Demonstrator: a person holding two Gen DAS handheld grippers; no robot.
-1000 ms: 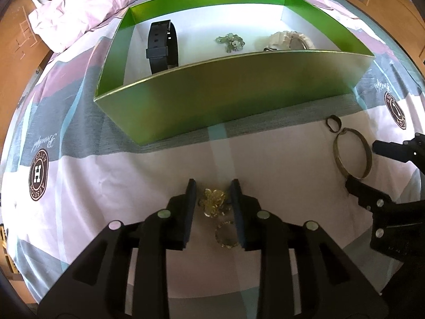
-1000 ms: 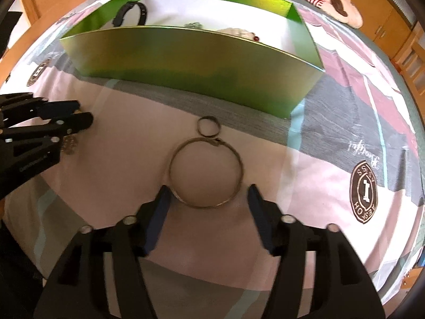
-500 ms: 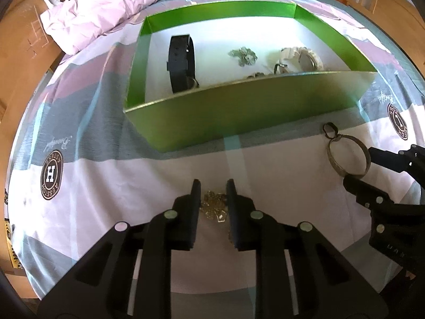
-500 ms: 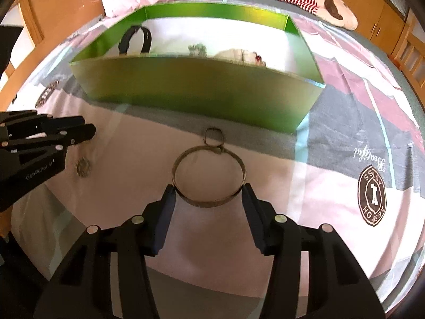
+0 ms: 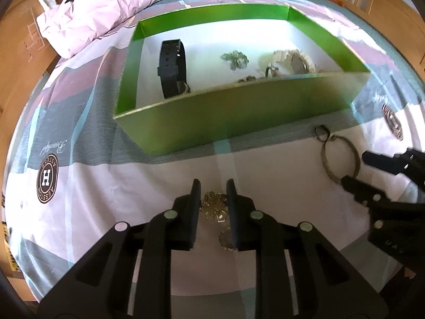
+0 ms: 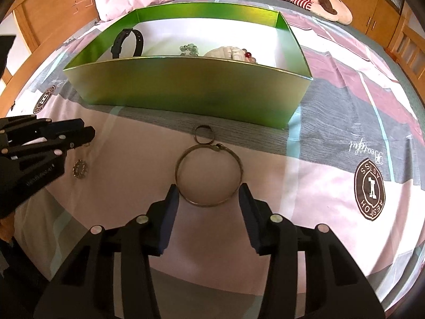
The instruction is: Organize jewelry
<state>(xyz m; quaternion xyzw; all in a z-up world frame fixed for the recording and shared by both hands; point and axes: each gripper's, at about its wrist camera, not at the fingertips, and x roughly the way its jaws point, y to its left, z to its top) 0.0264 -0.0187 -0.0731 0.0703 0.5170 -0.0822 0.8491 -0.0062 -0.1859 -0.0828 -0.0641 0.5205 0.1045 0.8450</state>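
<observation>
**Two grippers working beside the green jewelry box**

On the patterned bedsheet (image 5: pixel 111 175), the left gripper (image 5: pixel 212 196) is closing its two black fingers on a small gold filigree brooch (image 5: pixel 212 206), the pads sitting just against its sides. A second small gold round ornament (image 5: pixel 225 239) is lying on the sheet just behind that brooch, partly hidden by the right finger; the right wrist view is showing it as a toothed disc (image 6: pixel 80 169) beside the left gripper.

Beyond both grippers, the glossy green rectangular cardboard box (image 5: pixel 239 117) is sitting with its white floor showing. Inside, from left to right, a black strap watch (image 5: pixel 171 69), a greenish bead cluster (image 5: pixel 235 59) and a cream-coloured watch (image 5: pixel 292 59) are lying apart.

Further right, in front of the box, a small dark metal ring (image 6: pixel 204 134) is touching a large thin bronze bangle (image 6: pixel 208 175). The right gripper (image 6: pixel 208 199) is straddling the near half of that bangle, its fingers spread wide and standing just outside the hoop's edges.
</observation>
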